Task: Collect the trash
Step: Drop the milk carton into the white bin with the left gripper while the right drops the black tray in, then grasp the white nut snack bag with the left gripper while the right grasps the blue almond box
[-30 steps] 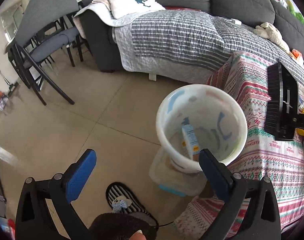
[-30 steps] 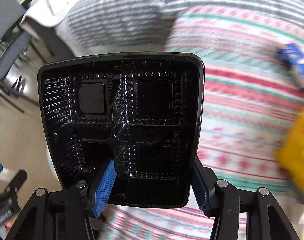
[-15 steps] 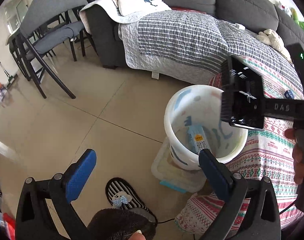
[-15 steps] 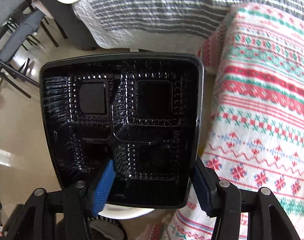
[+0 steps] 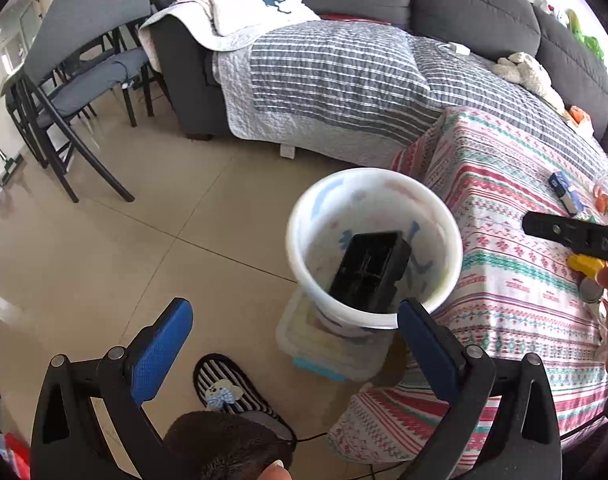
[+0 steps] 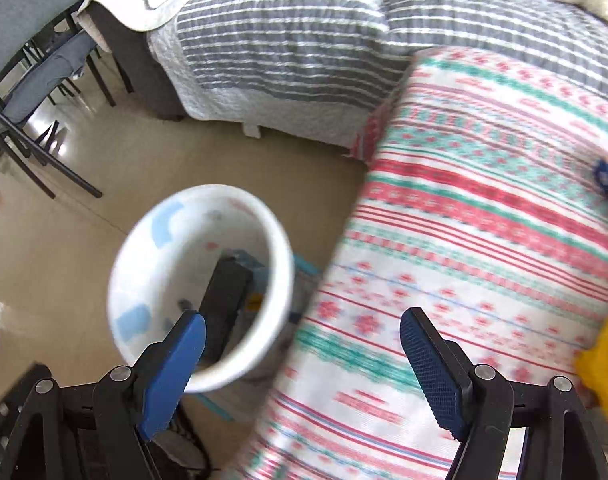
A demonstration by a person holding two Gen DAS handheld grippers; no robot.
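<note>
Right gripper [image 6: 302, 364] has its blue fingers [image 6: 431, 372] spread wide with nothing between them. Half a second ago they were pinched on the black plastic tray [image 5: 369, 270]; now that tray sits tilted inside the white bucket [image 5: 300, 256], leaning against the wall nearest the camera. So the drop is done and that piece of trash counts as collected. In the right wrist view the tray shows as a dark slab [image 6: 224, 300] with something blue and yellow tucked behind it, probably the small carton that was in there before.

Left gripper [image 5: 296, 344] is also open and empty, hanging low over the floor just short of the bucket, same as it has been for the last second. It isn't touching the rim.

The bucket stands on a clear storage box [image 5: 323, 344] on the floor, right against the near left corner of the bench with the striped red-and-green cloth [image 5: 515, 256]. A striped slipper [image 5: 232, 392] lies beside the box.

The right hand has swung back from over the bucket toward the bench, and the view is motion-blurred. More stuff waits there: a blue box [image 5: 565, 192] toward the far right edge and something yellow [image 5: 583, 266] nearer, so I'd guess one of those is next.
</note>
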